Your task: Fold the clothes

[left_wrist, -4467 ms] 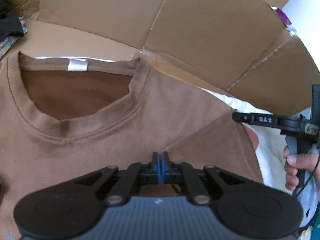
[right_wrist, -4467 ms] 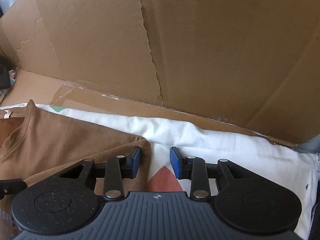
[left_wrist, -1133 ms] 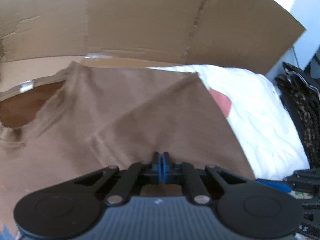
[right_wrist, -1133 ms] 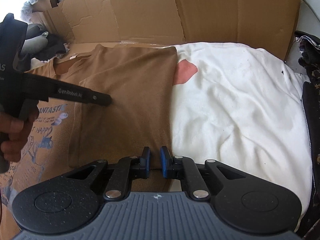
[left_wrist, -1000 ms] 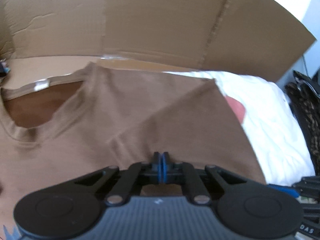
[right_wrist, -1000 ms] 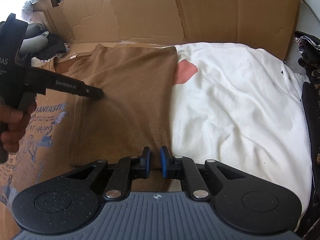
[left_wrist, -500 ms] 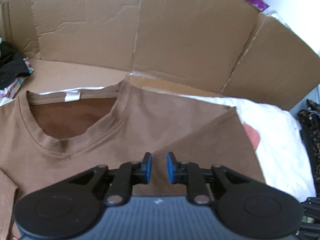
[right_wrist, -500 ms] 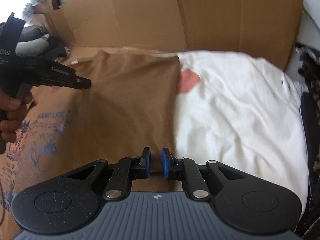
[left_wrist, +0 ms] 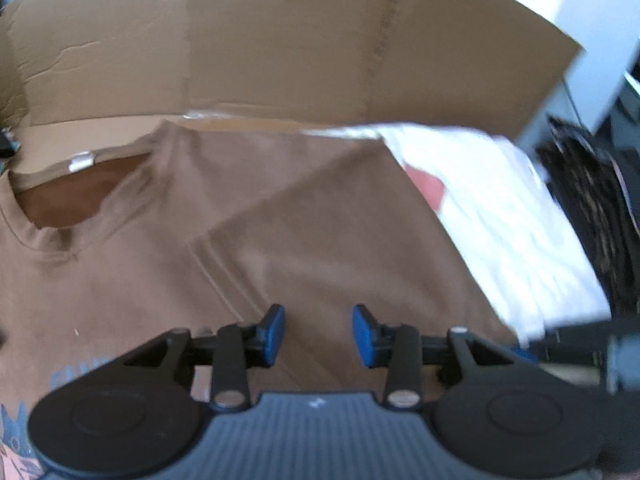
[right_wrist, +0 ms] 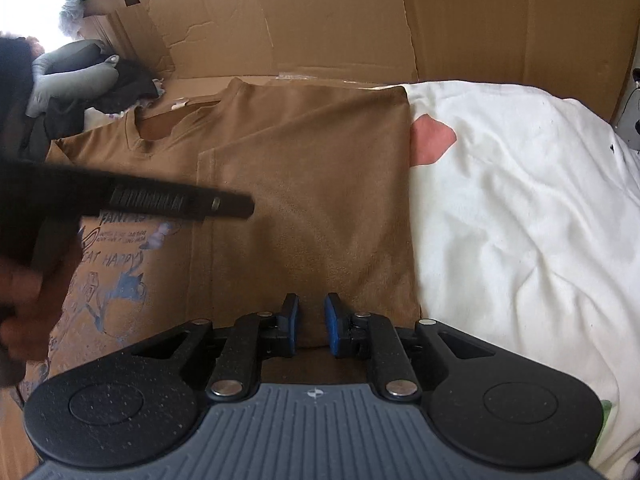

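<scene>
A brown T-shirt (left_wrist: pixel 304 216) (right_wrist: pixel 312 184) lies flat on the bed, collar at the far left, with its right side folded over onto the printed front. My left gripper (left_wrist: pixel 319 334) hovers over the folded flap near the sleeve seam. Its jaws are opening and nothing is between the blue pads. In the right wrist view the left gripper (right_wrist: pixel 240 206) reaches in from the left, held by a hand (right_wrist: pixel 24 300). My right gripper (right_wrist: pixel 311 320) sits above the flap's lower edge. Its jaws are opening slightly, and no fabric is pinched.
Cardboard walls (right_wrist: pixel 328 20) stand behind the bed. A white sheet (right_wrist: pixel 520 208) with a pink patch (right_wrist: pixel 432 140) covers the right half. Dark clothes (right_wrist: pixel 92 88) are piled at the far left, and a dark patterned garment (left_wrist: pixel 592 208) lies at the right edge.
My left gripper went from shut to open, letting go of the folded flap, and swung left and then back right over the shirt. The right jaws parted a little.
</scene>
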A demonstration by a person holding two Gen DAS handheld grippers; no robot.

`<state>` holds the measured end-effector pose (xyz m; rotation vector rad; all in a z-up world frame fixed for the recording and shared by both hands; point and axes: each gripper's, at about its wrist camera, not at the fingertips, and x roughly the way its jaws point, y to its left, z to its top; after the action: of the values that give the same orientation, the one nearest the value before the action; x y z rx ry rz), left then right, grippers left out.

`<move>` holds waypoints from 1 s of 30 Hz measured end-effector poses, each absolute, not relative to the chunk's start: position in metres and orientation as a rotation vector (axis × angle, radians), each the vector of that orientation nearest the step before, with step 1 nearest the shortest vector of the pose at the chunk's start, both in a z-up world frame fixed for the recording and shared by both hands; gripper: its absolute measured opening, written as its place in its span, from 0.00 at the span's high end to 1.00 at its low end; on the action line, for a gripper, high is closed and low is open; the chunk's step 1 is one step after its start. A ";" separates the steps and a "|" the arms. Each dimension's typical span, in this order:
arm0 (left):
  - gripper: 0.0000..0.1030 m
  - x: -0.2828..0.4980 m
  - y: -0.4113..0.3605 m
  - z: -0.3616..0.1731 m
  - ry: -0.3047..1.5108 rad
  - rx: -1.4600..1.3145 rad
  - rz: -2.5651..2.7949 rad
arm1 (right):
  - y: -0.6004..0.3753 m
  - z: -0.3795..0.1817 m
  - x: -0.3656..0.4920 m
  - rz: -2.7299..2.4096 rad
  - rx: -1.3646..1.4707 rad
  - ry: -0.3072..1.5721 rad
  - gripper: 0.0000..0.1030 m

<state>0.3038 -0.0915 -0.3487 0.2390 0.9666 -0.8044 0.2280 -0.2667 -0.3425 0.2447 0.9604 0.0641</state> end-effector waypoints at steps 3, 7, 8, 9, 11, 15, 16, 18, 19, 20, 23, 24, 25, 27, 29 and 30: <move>0.57 0.295 -0.093 -0.352 0.968 0.316 -0.800 | -0.272 -0.340 0.231 0.047 0.275 0.968 0.80; 0.56 0.298 -0.097 -0.345 1.006 0.329 -0.788 | -0.273 -0.323 0.234 0.074 0.233 0.924 0.72; 0.56 0.298 -0.098 -0.341 1.001 0.338 -0.787 | -0.274 -0.319 0.235 0.070 0.236 0.913 0.68; 0.54 0.298 -0.097 -0.338 0.999 0.340 -0.789 | -0.277 -0.315 0.238 0.068 0.243 0.909 0.68; 0.53 0.300 -0.097 -0.331 1.007 0.342 -0.799 | -0.281 -0.308 0.241 0.063 0.246 0.902 0.68; 0.49 0.305 -0.090 -0.311 1.012 0.364 -0.795 | -0.285 -0.286 0.240 0.065 0.263 0.889 0.67; 0.45 0.307 -0.087 -0.304 1.010 0.367 -0.791 | -0.285 -0.280 0.240 0.066 0.268 0.889 0.66; 0.39 0.312 -0.082 -0.288 1.019 0.365 -0.792 | -0.285 -0.267 0.239 0.068 0.284 0.892 0.65; 0.35 0.315 -0.079 -0.281 1.028 0.360 -0.795 | -0.286 -0.260 0.238 0.067 0.296 0.891 0.59; 0.35 0.318 -0.076 -0.271 1.045 0.346 -0.801 | -0.286 -0.253 0.237 0.066 0.305 0.889 0.59; 0.34 0.324 -0.069 -0.242 1.058 0.362 -0.810 | -0.284 -0.229 0.237 0.078 0.316 0.903 0.50; 0.33 0.326 -0.066 -0.232 1.054 0.365 -0.803 | -0.283 -0.220 0.236 0.084 0.320 0.911 0.45; 0.28 0.328 -0.062 -0.221 1.054 0.351 -0.790 | -0.283 -0.210 0.236 0.088 0.324 0.915 0.34; 0.24 0.335 -0.051 -0.197 1.067 0.299 -0.758 | -0.284 -0.190 0.234 0.100 0.330 0.928 0.25; 0.23 0.343 -0.041 -0.174 1.078 0.260 -0.732 | -0.285 -0.169 0.233 0.101 0.323 0.933 0.21; 0.21 0.346 -0.035 -0.161 1.081 0.244 -0.721 | -0.286 -0.156 0.232 0.094 0.320 0.931 0.19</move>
<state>0.3464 -0.0352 -0.1614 0.2441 1.0814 -0.7211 0.2324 -0.2862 -0.1558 0.3200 0.9305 0.0940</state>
